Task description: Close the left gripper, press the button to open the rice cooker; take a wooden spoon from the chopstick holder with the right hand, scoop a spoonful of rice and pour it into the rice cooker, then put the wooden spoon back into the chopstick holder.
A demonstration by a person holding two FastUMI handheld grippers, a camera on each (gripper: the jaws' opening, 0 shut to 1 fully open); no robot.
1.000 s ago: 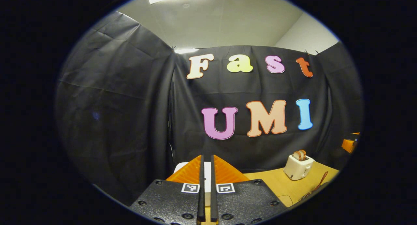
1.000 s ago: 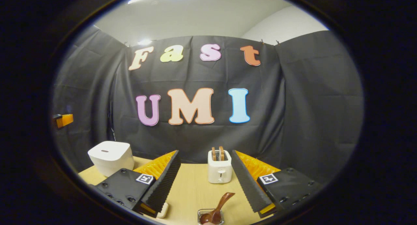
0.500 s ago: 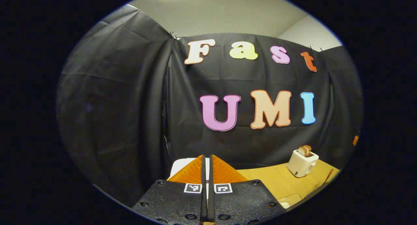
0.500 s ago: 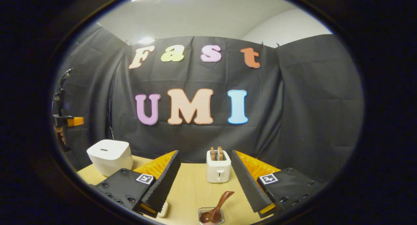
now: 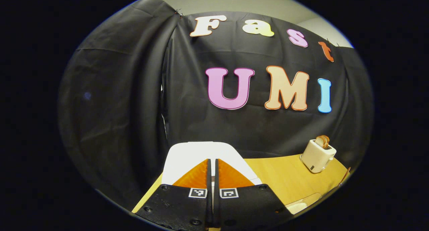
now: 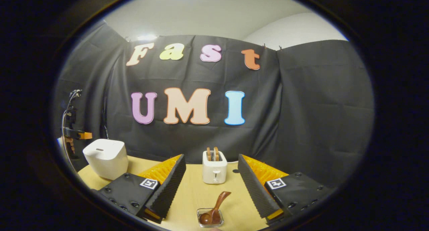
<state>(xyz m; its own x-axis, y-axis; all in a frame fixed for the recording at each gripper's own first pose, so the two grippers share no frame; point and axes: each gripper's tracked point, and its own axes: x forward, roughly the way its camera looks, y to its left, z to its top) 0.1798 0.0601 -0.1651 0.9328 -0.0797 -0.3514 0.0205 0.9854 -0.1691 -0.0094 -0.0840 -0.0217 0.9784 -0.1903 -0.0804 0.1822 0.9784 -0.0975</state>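
I have the left gripper [image 5: 211, 161] clenched and dropped closer over the rice cooker [image 5: 201, 154]. Its button is probably hidden under my fingers. Right gripper [image 6: 211, 165] waits with jaws released above the wooden spoon [image 6: 214, 209].

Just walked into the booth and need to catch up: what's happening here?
A person holds two grippers over a wooden table. The left gripper, shut, points at the closed white rice cooker. The right gripper is open above the wooden spoon in its holder. A toaster stands behind.
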